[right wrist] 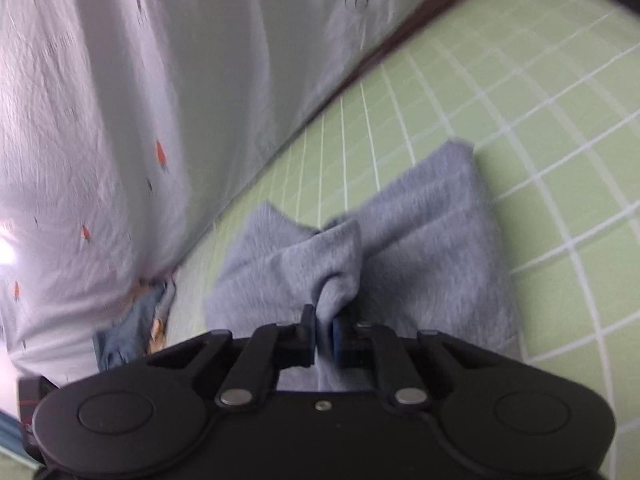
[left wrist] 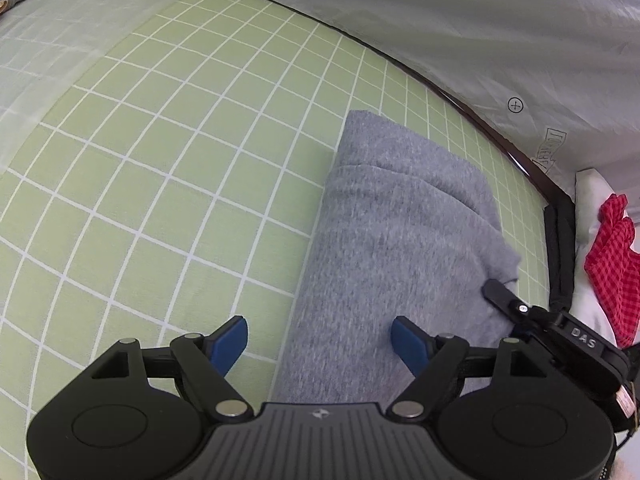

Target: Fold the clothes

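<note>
Green checked bedsheet (left wrist: 168,184) carries the folded grey garment (left wrist: 400,240) at centre right. Left gripper (left wrist: 319,344) hangs spread wide over its near edge; right gripper (right wrist: 323,334) pinches a bunched fold.

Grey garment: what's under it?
The grey garment lies on the green checked sheet, which shows all round it. Whatever lies directly beneath its folded layers is covered.

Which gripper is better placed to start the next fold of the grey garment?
Right. The right gripper is shut on a bunched edge of the grey garment; the left gripper hangs open over its near end, gripping nothing.
</note>
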`<state>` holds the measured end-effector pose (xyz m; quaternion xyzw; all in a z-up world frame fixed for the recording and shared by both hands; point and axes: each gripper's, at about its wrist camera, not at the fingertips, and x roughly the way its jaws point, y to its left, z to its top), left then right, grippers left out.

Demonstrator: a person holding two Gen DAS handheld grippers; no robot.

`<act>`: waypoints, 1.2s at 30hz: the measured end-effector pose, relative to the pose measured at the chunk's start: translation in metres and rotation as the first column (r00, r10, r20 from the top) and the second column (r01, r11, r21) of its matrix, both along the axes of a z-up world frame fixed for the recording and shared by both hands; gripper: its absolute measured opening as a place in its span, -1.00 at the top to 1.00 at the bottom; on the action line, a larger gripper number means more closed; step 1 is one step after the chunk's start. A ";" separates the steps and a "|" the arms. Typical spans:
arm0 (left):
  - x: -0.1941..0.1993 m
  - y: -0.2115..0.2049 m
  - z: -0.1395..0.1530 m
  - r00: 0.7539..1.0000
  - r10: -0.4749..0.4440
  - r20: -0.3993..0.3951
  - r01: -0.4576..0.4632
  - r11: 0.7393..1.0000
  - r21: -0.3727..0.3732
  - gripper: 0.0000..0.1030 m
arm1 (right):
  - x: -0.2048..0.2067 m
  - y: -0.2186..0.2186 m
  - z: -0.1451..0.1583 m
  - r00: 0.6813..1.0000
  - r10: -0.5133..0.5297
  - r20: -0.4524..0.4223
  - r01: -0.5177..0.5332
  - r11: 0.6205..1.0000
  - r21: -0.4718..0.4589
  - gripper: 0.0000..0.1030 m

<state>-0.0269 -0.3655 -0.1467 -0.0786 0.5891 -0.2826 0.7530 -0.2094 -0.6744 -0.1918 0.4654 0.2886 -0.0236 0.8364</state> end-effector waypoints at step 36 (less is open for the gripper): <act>-0.036 -0.103 0.002 0.925 -0.347 0.156 0.357 0.933 -0.038 0.17 | -0.007 0.018 0.010 0.975 0.006 -0.221 -0.075 0.950 -0.302 0.54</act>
